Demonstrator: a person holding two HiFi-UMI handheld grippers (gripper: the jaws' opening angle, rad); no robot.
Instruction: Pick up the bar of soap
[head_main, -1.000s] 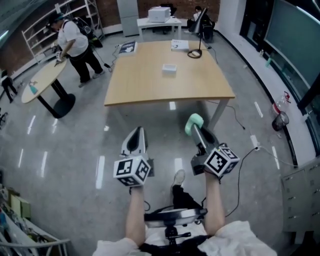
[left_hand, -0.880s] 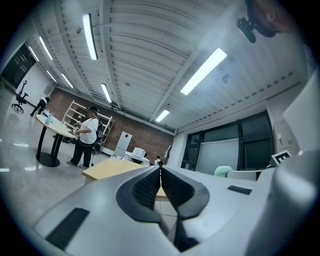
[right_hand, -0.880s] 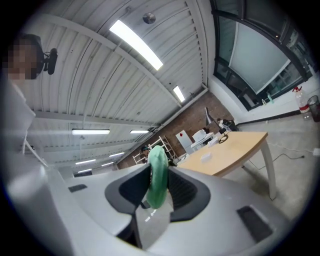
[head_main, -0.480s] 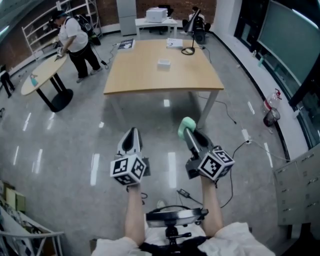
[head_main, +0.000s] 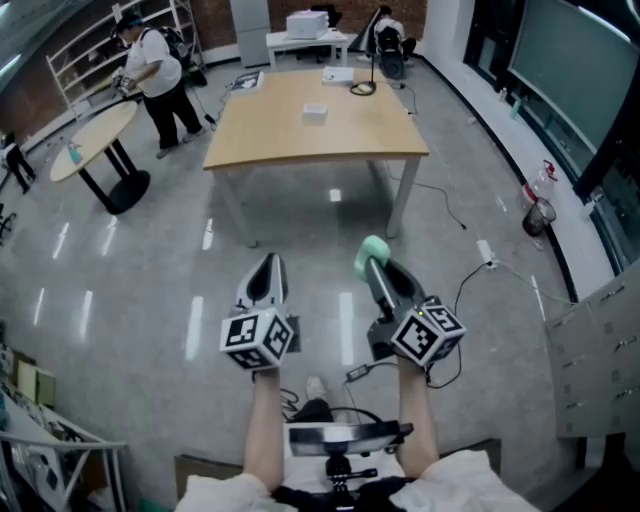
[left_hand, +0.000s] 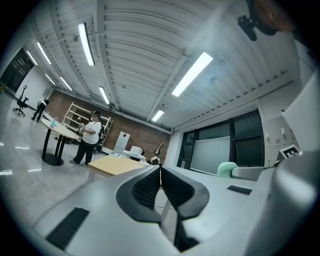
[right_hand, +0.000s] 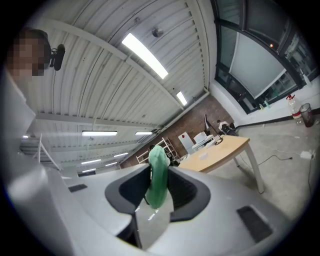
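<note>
Between the fingers (right_hand: 184, 192) of the right gripper (head_main: 374, 262) stands the green bar of soap (right_hand: 158, 175), pinched on both sides, well apart from the desk (head_main: 300, 145). The left gripper (left_hand: 160, 172) is closed and empty. The pick-up seems done; the next move needs only a steady hold.

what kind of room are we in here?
Probably an open office or lab: a big wooden table, a printer on a white desk, metal shelves by a brick wall.
</note>
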